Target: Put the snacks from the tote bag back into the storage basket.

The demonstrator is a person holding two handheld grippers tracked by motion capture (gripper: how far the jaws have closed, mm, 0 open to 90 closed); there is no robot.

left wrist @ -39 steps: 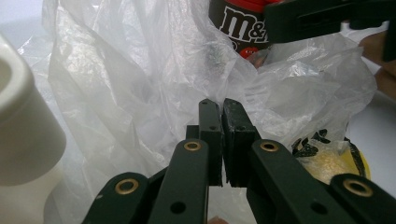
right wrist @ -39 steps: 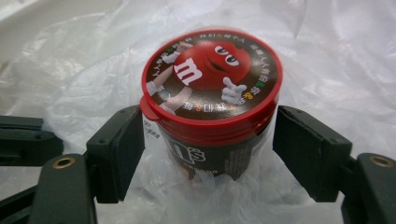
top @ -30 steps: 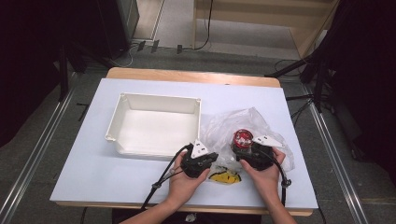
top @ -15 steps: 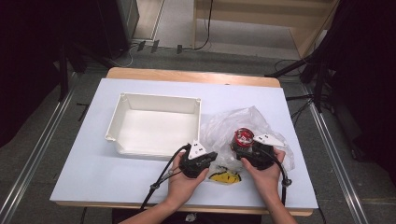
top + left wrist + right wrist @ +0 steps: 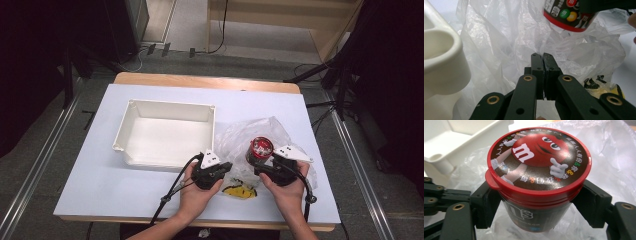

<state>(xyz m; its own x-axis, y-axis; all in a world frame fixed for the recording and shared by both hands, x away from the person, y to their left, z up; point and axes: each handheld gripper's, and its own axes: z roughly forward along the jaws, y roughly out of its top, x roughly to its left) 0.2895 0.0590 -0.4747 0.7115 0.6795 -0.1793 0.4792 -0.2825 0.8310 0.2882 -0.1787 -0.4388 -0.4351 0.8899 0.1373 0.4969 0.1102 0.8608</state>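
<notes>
White tray [image 5: 165, 131] sitting on table [image 5: 90, 170], left of crumpled plastic bag [image 5: 250, 132]. Both forearms coming in from near edge, hands side by side. Right gripper [image 5: 536, 202] clamping red-lidded candy tub [image 5: 537, 173] by sides, holding it upright over bag. Left gripper [image 5: 543, 58] pinching bag, tips pressed together, low beside tray corner. Yellow packet [image 5: 239, 191] lying between hands.
</notes>
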